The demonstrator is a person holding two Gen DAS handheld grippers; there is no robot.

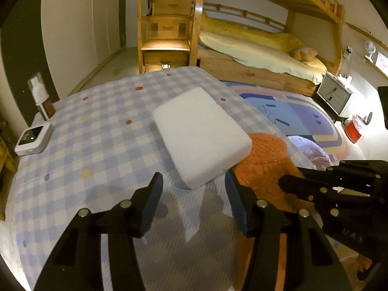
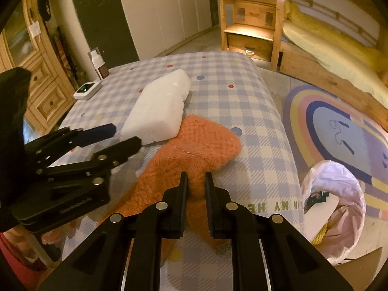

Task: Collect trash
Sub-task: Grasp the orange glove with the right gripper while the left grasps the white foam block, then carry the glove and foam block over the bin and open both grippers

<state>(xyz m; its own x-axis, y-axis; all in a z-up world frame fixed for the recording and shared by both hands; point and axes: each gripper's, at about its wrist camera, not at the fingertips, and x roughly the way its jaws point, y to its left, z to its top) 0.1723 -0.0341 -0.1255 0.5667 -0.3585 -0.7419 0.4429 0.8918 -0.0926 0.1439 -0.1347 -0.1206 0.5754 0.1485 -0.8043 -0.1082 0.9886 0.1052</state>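
Note:
A white foam block (image 1: 201, 135) lies on the blue checked tablecloth (image 1: 97, 150). Its near corner reaches in between the fingers of my left gripper (image 1: 192, 186), which stands open; the pads show a gap to the foam on both sides. In the right wrist view the left gripper (image 2: 126, 135) sits at the near end of the foam block (image 2: 160, 106). An orange knitted cloth (image 2: 194, 145) lies beside the foam, partly under it. My right gripper (image 2: 196, 184) is shut on a raised fold of that cloth. The right gripper (image 1: 291, 181) also shows in the left wrist view, on the orange cloth (image 1: 264, 160).
A spray bottle (image 1: 41, 97) and a small white device (image 1: 34, 138) stand at the table's far left corner. On the floor to the right stands a bin lined with a white bag (image 2: 334, 208), with rubbish in it, on a coloured rug (image 2: 339, 131). A wooden bunk bed (image 1: 254, 48) stands behind.

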